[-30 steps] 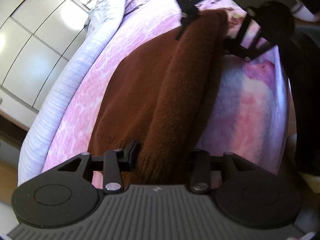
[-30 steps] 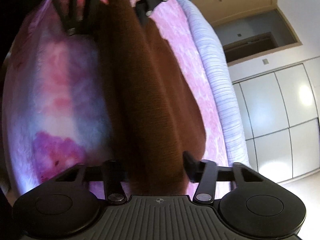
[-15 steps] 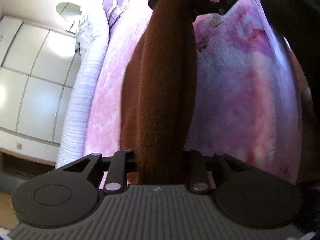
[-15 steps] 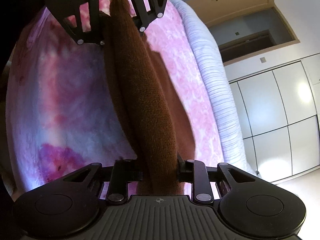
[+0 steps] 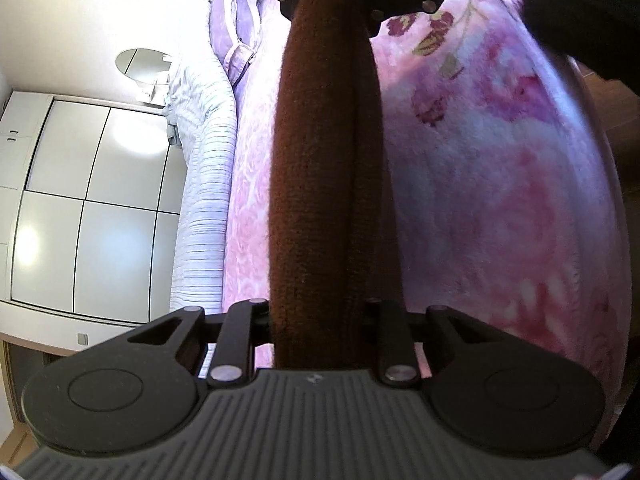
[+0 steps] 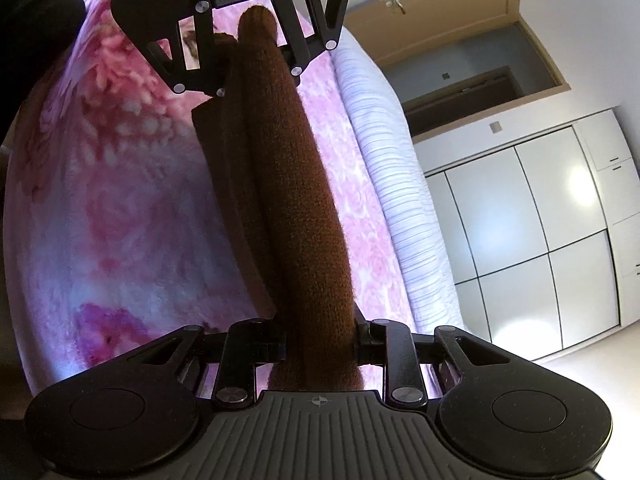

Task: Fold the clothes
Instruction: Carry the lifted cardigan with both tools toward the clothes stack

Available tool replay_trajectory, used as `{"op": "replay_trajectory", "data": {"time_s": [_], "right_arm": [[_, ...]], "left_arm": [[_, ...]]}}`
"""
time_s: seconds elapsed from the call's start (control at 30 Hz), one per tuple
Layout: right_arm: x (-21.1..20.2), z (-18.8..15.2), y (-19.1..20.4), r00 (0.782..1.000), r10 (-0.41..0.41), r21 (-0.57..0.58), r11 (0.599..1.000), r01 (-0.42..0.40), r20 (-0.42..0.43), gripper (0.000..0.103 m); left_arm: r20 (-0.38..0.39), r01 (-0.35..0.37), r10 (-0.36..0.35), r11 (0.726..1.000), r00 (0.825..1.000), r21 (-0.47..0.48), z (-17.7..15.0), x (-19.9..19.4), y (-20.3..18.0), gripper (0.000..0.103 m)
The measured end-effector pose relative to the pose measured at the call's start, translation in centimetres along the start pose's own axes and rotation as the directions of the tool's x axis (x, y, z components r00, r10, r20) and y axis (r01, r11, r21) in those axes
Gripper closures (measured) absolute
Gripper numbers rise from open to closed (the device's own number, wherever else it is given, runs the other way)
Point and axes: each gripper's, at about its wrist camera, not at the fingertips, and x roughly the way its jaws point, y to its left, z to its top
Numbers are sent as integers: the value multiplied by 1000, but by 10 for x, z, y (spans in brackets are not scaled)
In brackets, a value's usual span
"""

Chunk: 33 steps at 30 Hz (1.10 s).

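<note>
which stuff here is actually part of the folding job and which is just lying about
Part of the job:
- brown knitted garment, stretched between both grippers
- left gripper, shut on one end
- right gripper, shut on the other end
- pink floral blanket on the bed beneath it

Just lying about:
- striped white duvet
- lilac pillow
- white wardrobe
- wooden door

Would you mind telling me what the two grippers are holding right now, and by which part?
Both hold the brown knitted garment: the left gripper and the right gripper each pinch one end of its bunched upper edge, stretched between them above the pink blanket.
</note>
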Motion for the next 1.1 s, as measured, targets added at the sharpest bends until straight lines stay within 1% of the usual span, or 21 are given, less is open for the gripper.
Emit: {"op": "replay_trajectory", "data": {"time_s": [0.13,0.2,0.4,0.5,0.6,0.7,0.87,0.97,1.1], "right_arm": [[-5,-12,-6,1000,12,46,999,-13,22,78],[0,-18,-13,999,15,59,998,-17,35,78],[20,-36,-39,999,18,114,993,-24,48,78],[30,-41,-57,998,43,135,990,-48,36,78],[32,-41,-81,995,98,147,984,-97,6,79],[19,-39,-112,988,151,159,977,-145,-24,79],[-26,-34,-169,972,222,203,958,-203,-77,79],[-55,-35,-203,960,257,240,945,-225,-113,79],[-100,-42,-247,942,287,285,930,-231,-176,79]], "left_arm": [[0,-3,3,999,1000,34,17,7,7,82],[1,1,-1,999,1000,44,17,11,11,82],[20,16,-17,998,1000,67,19,43,37,82],[28,44,-46,997,999,68,25,54,54,82],[24,108,-109,992,994,72,36,50,79,82],[28,173,-175,982,984,77,48,38,107,82],[51,241,-246,967,968,83,82,4,159,83],[79,290,-297,953,952,90,107,-16,192,83],[139,319,-334,940,932,119,140,-35,224,83]]}}
